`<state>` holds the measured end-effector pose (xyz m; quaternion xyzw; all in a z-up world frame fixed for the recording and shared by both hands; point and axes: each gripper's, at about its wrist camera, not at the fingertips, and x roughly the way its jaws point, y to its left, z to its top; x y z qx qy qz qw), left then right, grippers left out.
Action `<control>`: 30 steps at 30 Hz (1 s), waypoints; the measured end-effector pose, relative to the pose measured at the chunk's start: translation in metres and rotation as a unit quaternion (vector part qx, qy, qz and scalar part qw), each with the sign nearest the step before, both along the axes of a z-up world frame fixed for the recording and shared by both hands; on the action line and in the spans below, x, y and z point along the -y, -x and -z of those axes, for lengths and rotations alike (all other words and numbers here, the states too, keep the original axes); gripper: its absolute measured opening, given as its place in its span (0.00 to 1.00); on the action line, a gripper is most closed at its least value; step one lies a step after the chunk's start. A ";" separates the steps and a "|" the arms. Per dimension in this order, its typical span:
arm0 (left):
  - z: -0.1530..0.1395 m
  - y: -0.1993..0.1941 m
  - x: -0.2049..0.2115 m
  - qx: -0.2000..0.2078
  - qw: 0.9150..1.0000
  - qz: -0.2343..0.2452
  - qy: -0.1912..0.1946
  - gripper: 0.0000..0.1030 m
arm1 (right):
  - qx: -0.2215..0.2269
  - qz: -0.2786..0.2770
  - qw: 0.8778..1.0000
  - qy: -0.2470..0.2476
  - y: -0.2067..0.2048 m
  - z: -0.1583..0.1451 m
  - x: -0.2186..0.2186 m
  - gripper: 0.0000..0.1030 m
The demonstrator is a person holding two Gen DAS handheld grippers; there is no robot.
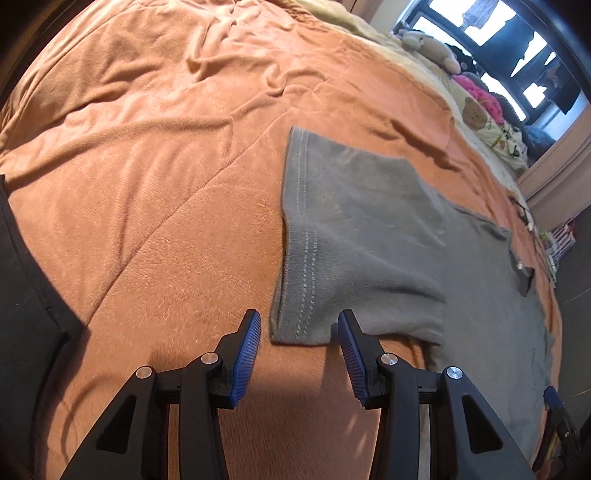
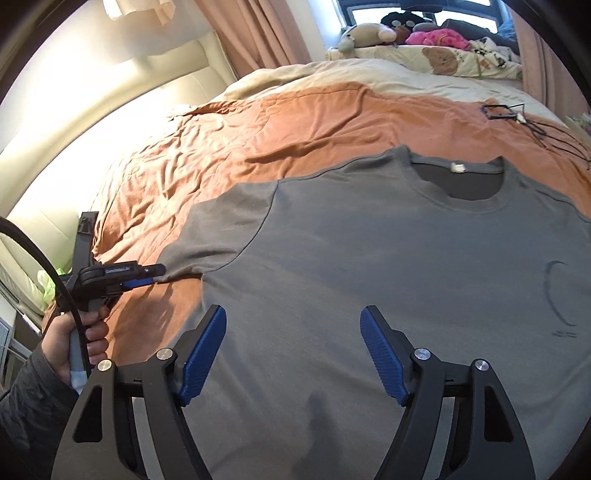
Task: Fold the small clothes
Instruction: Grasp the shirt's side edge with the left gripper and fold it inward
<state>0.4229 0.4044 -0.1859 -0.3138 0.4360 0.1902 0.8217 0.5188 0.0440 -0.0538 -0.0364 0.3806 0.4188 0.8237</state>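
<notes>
On the left, a person's hand holds the left gripper, its blue pads parted around the lower corner of the gray T-shirt's sleeve; in the left wrist view the cuff edge sits between the pads with a visible gap on each side, so nothing is pinched yet (from the right wrist view the tips look to be right at the cuff, but that angle is too side-on to prove contact). The gray T-shirt lies face up and fairly flat on the orange blanket, collar pointing away toward the window. To its right, the right gripper hovers over the shirt's body with jaws wide apart, gripping nothing. The step in hand looks like taking the sleeve to fold it inward. To do it well, I would bite only the cuff's double layer, not the plush blanket below, seat the hem deep in the pads, then lift just clear and carry it across so the fold runs along the shoulder seam; the right gripper could steady the body. The bed is soft and rumpled, so fabric may drag. Beyond lie a cream duvet, a padded headboard on the left, curtains, and stuffed toys by the window.
</notes>
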 end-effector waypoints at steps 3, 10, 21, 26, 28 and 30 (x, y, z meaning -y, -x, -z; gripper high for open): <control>0.005 -0.002 0.001 0.000 1.000 0.005 -0.011 0.44 | -0.016 -0.002 1.000 0.001 -0.010 0.009 -0.010 0.68; 0.003 -0.012 0.004 0.005 1.000 0.025 -0.005 0.13 | -0.092 -0.015 0.996 -0.012 -0.041 0.032 -0.044 0.40; -0.052 -0.020 -0.002 0.060 0.997 0.041 -0.016 0.10 | -0.119 -0.025 0.992 -0.022 -0.053 0.043 -0.090 0.34; -0.067 -0.026 -0.005 0.083 0.995 0.046 0.017 0.10 | -0.157 -0.020 0.987 -0.035 -0.063 0.062 -0.118 0.25; -0.070 -0.026 -0.004 0.088 0.995 0.048 0.024 0.10 | -0.169 -0.015 0.985 -0.039 -0.067 0.067 -0.126 0.23; -0.072 -0.027 -0.003 0.092 0.994 0.053 0.031 0.10 | -0.181 -0.011 0.982 -0.050 -0.072 0.072 -0.132 0.21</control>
